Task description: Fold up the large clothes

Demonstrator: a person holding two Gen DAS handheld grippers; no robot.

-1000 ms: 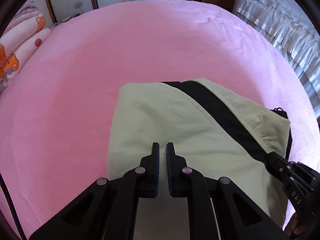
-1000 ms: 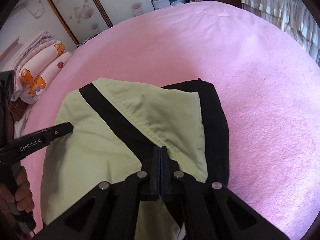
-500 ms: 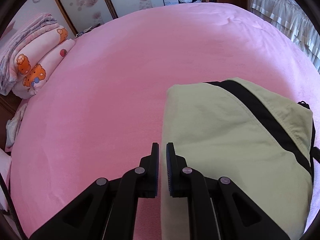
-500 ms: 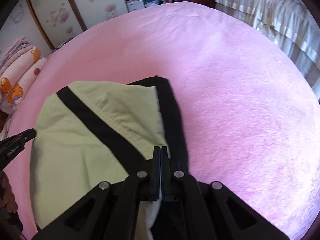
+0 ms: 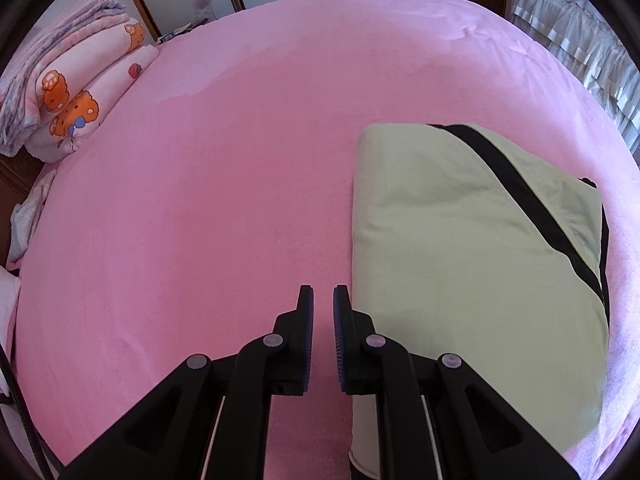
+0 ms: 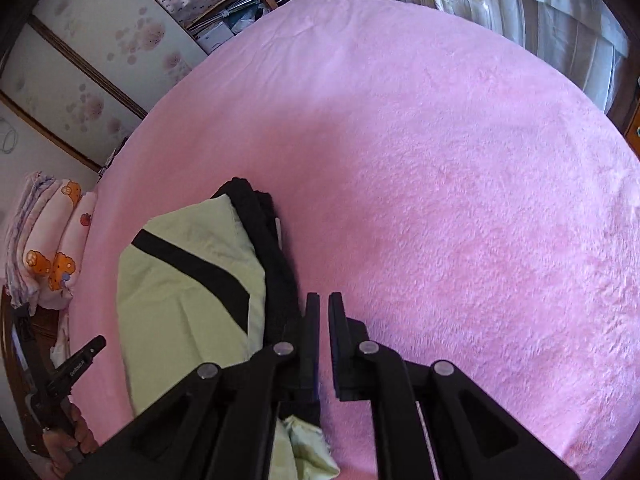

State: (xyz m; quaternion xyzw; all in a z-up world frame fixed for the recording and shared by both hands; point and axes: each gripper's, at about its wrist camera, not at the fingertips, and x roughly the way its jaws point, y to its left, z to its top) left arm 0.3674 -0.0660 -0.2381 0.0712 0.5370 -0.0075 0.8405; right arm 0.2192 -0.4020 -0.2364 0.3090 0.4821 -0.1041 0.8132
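A pale green garment with a black stripe [image 5: 472,264] lies folded on the pink bed [image 5: 224,184]. It also shows in the right wrist view [image 6: 184,292], with black fabric along its right edge. My left gripper [image 5: 323,300] is slightly open and empty, over bare bed just left of the garment's left edge. My right gripper [image 6: 324,304] is slightly open and empty, just right of the garment's black edge. The left gripper also shows at the lower left of the right wrist view [image 6: 90,354], held in a hand.
Folded pink blankets with bear prints [image 5: 76,92] are stacked at the bed's far left edge. Sliding panels with flower prints [image 6: 100,56] and a shelf stand behind the bed. White frilled curtains [image 5: 584,56] hang at the right.
My left gripper moved left off the garment onto bare bed. My right gripper opened a little, let go of the garment and swung right of it.
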